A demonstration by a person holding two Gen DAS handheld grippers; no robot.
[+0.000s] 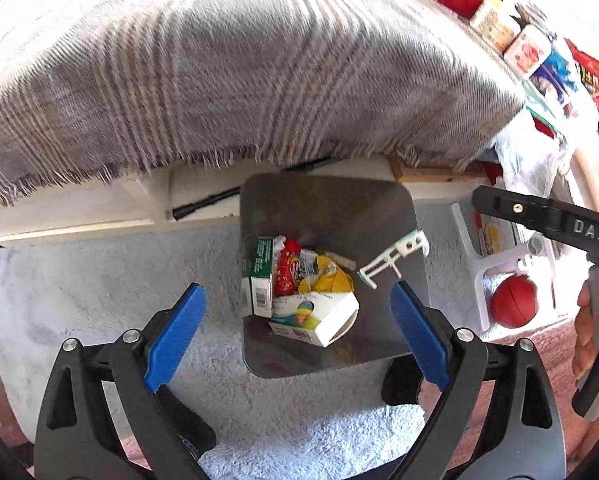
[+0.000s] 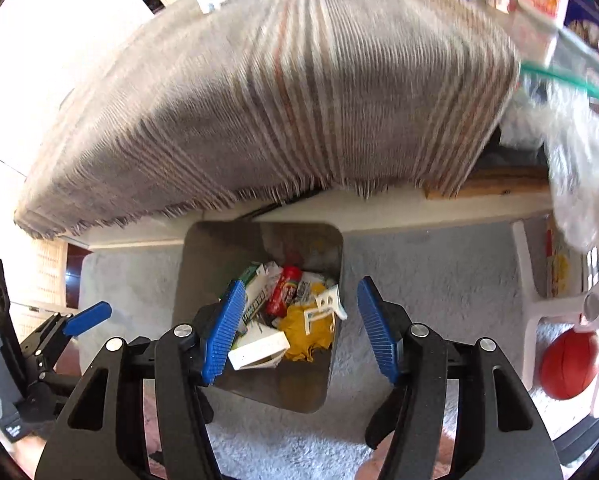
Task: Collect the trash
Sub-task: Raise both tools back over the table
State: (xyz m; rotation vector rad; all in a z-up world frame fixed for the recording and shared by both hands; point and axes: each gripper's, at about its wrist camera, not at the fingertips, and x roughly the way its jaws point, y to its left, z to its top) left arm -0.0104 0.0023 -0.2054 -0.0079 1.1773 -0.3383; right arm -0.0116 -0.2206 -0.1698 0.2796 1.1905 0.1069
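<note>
Trash fills the bottom of the grey bin (image 1: 331, 208): a green-and-white carton (image 1: 260, 280) stands against the bin's left wall, a red wrapper (image 1: 286, 272) leans beside it, a crumpled yellow wrapper (image 1: 331, 280) lies toward the middle, and a white box (image 1: 319, 318) with a rainbow print lies open-ended at the bin's near side. A white plastic bracket (image 1: 395, 258) is near the bin's right wall, above the wrappers; I cannot tell whether it rests on anything.

My left tongs (image 1: 299, 336) are spread wide and hold nothing, with the bin between their blue pads. My right tongs (image 2: 299, 332) are also wide and empty above the bin; in the right wrist view the left pad (image 2: 224, 330) overlaps the carton (image 2: 255, 300), but I cannot tell whether it touches.

The bin stands on a pale shaggy rug (image 1: 99, 280), just in front of a surface draped with a fringed plaid cloth (image 1: 235, 64). To the bin's right, well apart, a red ball (image 1: 513, 301) sits under a white plastic chair (image 1: 495, 256). Packaged goods (image 1: 527, 50) line the far edge of the cloth.
</note>
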